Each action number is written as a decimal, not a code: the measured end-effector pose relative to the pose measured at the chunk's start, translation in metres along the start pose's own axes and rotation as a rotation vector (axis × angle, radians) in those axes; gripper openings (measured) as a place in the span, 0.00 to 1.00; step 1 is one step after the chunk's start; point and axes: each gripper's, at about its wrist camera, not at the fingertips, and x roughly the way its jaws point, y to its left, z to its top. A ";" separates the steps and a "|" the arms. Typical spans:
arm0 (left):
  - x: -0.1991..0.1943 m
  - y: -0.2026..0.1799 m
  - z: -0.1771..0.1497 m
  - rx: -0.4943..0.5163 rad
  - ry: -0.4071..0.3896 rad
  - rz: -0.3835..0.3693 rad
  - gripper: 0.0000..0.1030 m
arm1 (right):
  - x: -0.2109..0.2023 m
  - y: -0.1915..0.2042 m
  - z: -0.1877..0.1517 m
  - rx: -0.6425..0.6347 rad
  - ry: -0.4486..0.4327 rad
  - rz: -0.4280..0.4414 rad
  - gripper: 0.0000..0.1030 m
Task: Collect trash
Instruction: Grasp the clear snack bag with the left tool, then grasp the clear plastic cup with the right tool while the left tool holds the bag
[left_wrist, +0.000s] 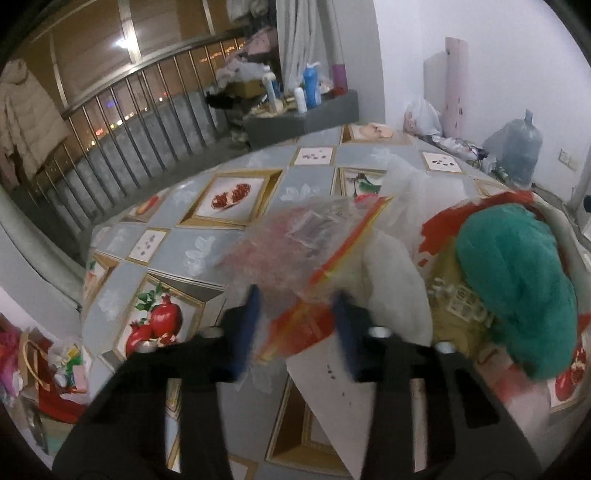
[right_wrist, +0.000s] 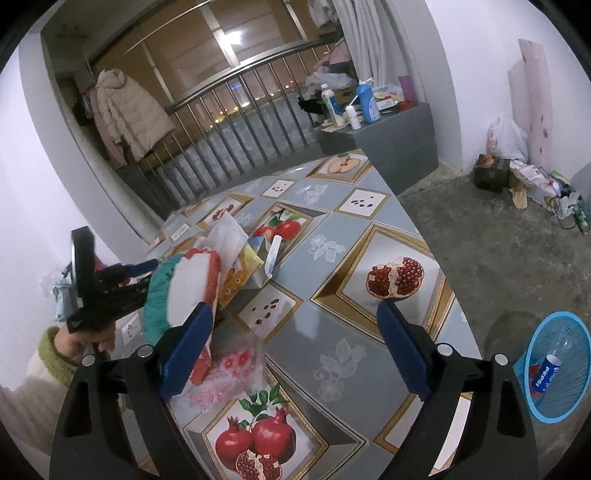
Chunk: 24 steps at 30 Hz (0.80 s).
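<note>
While blurred, the left gripper (left_wrist: 295, 314) has its jaws parted around a crinkled clear wrapper (left_wrist: 291, 251), contact unclear. Right gripper (right_wrist: 291, 339) spread wide, holding nothing, over the table (right_wrist: 332, 332). One trash heap (right_wrist: 221, 266) near the table's left edge: wrapper, teal-rimmed bowl (right_wrist: 162, 299), cartons, partly overlapping. One blue basket (right_wrist: 557, 369) on the floor, one bottle (right_wrist: 546, 373) inside.

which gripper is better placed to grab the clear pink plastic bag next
Left. The left gripper has its open fingers on either side of the plastic bag. The right gripper is open over bare tablecloth, with the bag off beside its left finger.
</note>
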 end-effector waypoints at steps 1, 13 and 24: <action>0.001 0.003 0.001 -0.017 0.002 -0.004 0.27 | 0.000 0.000 0.000 -0.001 0.000 0.000 0.85; -0.024 0.028 0.003 -0.175 -0.084 -0.021 0.04 | 0.002 0.001 0.000 0.013 -0.007 0.029 0.78; -0.083 0.038 -0.026 -0.312 -0.171 0.029 0.03 | -0.013 0.026 -0.002 -0.062 -0.054 0.130 0.73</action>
